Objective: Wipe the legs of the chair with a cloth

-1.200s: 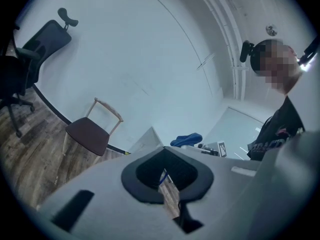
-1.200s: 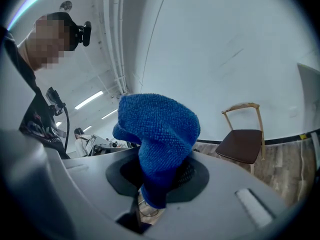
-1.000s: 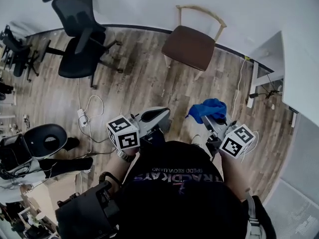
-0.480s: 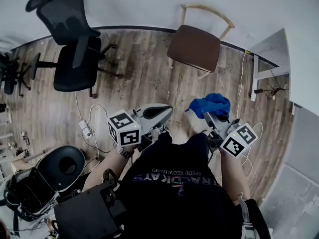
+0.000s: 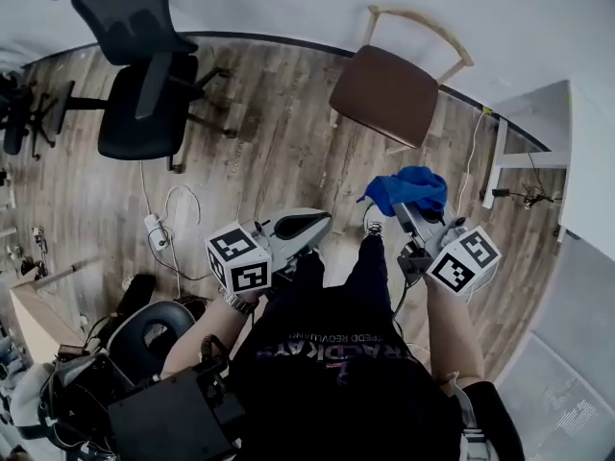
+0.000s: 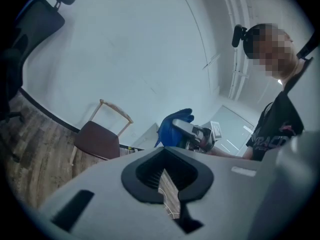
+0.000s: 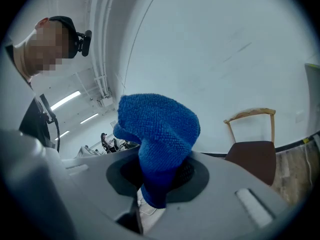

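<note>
Since a second ago the person has stepped toward the brown-seated chair [image 5: 389,94]; in the head view a dark trouser leg [image 5: 370,262] now shows between both grippers, and upside-down white print on the shirt [image 5: 322,347] seems to read TRACKDAYS. In the left gripper [image 5: 322,221] view, its jaws are pressed together on nothing, and the chair stands well ahead by the wall. In the right gripper [image 5: 404,209] view, its jaws clamp a blue cloth [image 7: 157,134] that bulges above them.

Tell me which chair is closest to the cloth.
The brown-seated wooden chair, just ahead of the blue cloth. The black office chair stands much farther off, to the left.
</note>
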